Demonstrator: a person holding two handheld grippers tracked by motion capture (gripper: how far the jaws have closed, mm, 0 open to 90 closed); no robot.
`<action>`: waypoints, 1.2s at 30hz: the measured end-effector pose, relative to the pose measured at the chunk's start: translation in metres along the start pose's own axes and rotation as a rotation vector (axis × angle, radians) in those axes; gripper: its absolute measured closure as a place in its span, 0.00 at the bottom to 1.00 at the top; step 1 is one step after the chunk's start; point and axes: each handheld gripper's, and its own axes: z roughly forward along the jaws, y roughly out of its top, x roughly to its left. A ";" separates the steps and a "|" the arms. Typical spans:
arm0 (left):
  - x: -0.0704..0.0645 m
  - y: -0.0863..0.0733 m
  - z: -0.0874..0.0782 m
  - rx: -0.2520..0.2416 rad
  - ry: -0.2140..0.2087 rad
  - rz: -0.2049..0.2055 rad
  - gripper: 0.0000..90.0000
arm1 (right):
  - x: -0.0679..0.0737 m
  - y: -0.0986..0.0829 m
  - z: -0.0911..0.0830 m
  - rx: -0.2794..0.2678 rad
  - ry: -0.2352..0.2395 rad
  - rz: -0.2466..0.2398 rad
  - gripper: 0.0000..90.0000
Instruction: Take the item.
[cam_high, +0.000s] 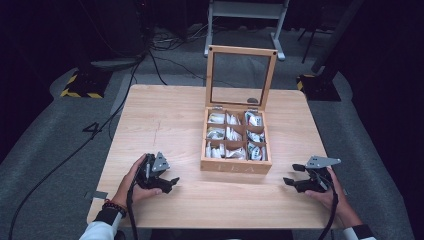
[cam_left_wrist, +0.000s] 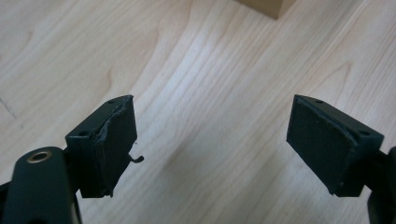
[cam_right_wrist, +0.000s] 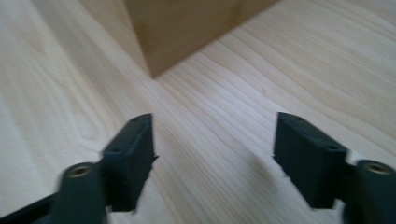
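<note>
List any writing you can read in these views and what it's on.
"TEA": faint letters on the front wall of the wooden box.
Packets in the box compartments: dark print, too small to read.
Left gripper, right gripper and table: no writing.

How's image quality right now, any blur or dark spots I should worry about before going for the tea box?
High view: table evenly lit, surroundings nearly black, tea box small but sharp enough. Left gripper view: crisp wood grain, left hand-held gripper in focus, soft shadows beneath the jaws. Right gripper view: noticeably soft, right hand-held gripper edges smeared, box corner blurred.
</note>
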 end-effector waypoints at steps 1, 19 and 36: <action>-0.001 -0.003 0.000 0.011 -0.001 -0.004 0.18 | 0.000 0.003 -0.002 -0.005 0.025 -0.013 0.41; 0.002 -0.018 0.008 -0.009 -0.075 -0.075 0.18 | 0.007 0.078 -0.027 -0.111 -0.024 -0.150 0.44; 0.006 -0.020 0.011 -0.039 -0.101 -0.070 0.17 | 0.036 0.128 0.020 -0.138 0.080 -0.220 0.47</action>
